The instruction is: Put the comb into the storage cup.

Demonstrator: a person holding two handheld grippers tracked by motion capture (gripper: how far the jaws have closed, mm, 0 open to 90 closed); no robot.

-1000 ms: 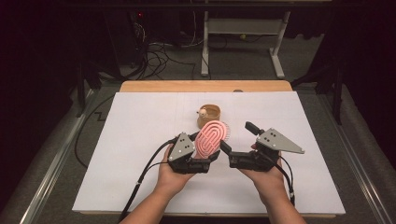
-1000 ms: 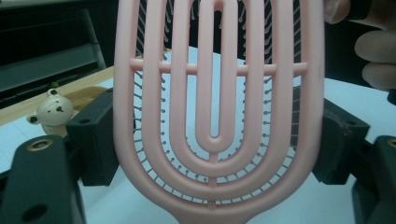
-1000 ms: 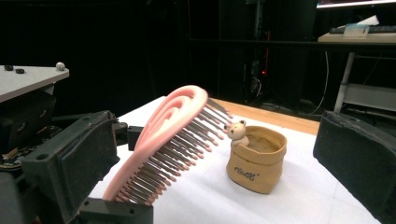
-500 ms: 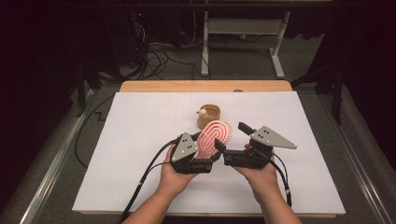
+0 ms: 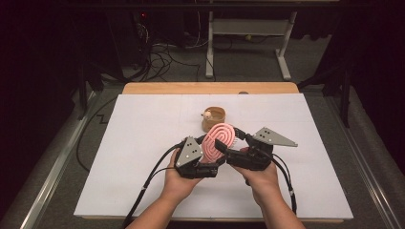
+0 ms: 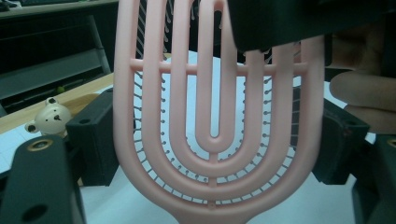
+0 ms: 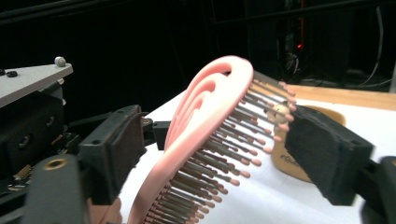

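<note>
Two grippers meet at the pink brush (image 5: 218, 141): left gripper (image 5: 208, 158) pinches its handle, right gripper (image 7: 219, 154), closing, straddles the upright head without pressing.

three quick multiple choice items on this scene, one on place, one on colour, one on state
1. Where is the box relative to the brush?
A. just beyond it, farther from the person
B. at the table's left edge
C. on the floor

2. What colour is the brush?
A. blue
B. green
C. pink

3. What state is the brush in?
A. lying flat on the table
B. held up in the left claw
C. standing inside the box

Answers: 1 A, the high view shows the box right behind the brush head; 2 C, its ribs are pink in every view; 3 B, the left claw's pads press its two edges.
</note>
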